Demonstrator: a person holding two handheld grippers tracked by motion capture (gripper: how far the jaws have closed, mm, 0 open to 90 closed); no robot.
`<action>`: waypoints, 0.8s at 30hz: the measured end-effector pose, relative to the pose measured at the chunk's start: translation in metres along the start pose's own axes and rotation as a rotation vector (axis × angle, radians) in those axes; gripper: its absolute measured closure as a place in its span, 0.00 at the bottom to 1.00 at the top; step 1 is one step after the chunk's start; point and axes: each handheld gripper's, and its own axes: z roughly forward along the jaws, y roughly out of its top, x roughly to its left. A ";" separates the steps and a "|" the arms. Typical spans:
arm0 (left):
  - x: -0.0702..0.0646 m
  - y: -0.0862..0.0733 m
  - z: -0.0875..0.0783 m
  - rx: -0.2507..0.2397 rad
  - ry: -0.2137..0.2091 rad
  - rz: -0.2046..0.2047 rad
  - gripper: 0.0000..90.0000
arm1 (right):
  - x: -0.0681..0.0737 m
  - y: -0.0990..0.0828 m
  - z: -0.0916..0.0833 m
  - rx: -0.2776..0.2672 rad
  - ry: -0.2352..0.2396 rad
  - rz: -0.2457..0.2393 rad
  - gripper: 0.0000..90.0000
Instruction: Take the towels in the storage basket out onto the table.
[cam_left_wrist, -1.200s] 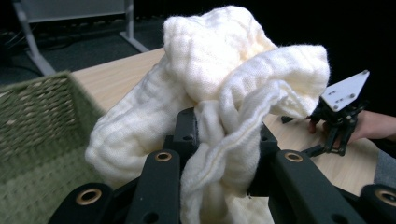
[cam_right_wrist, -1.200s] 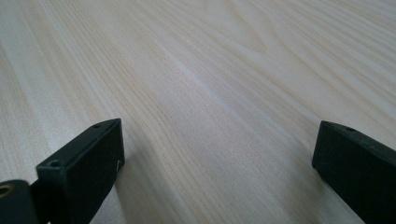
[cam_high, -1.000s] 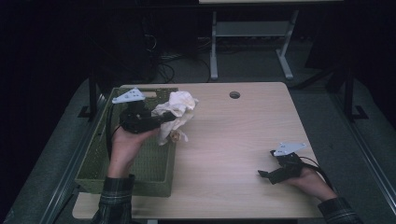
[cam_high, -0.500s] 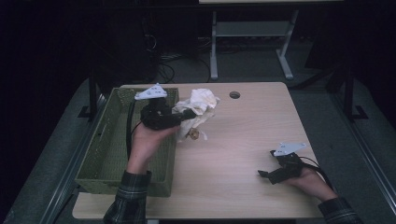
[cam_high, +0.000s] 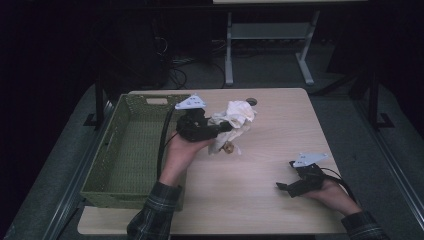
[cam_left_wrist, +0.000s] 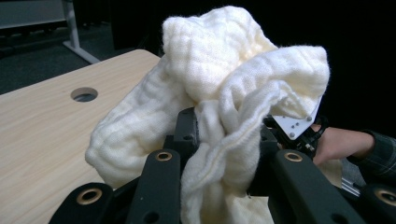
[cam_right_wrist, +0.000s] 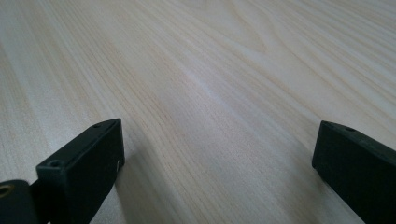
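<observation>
Dark floor ringed the wooden table (cam_high: 280, 135). Beside the green basket (cam_high: 125, 155), the left gripper (cam_high: 220, 127) pinched a cream cloth (cam_high: 237, 117) above the tabletop, bulk hanging rightward. 1 second before, it hung at the basket's edge. The right gripper (cam_high: 286, 186) gaped, resting well apart.

Left gripper (cam_high: 220, 129): black body, grey three-cornered plate on top with small dark holes, black cable trailing from its rear. In its own view the black jaw links carry brass-coloured bushings. Right gripper (cam_high: 284, 186): same build (plate and black cable included); its jaws end in blocky black tips with small screw holes. Both sleeves are dark plaid.
</observation>
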 end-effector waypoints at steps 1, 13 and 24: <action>-0.002 -0.001 0.004 0.002 -0.003 0.000 0.79 | 0.000 0.000 0.000 0.000 0.000 -0.001 0.02; -0.014 -0.018 0.048 0.038 0.000 -0.006 0.79 | 0.000 0.000 0.000 0.000 0.002 0.004 0.02; -0.018 -0.051 0.090 0.135 0.007 -0.001 0.79 | 0.000 0.000 0.000 -0.002 0.000 -0.001 0.02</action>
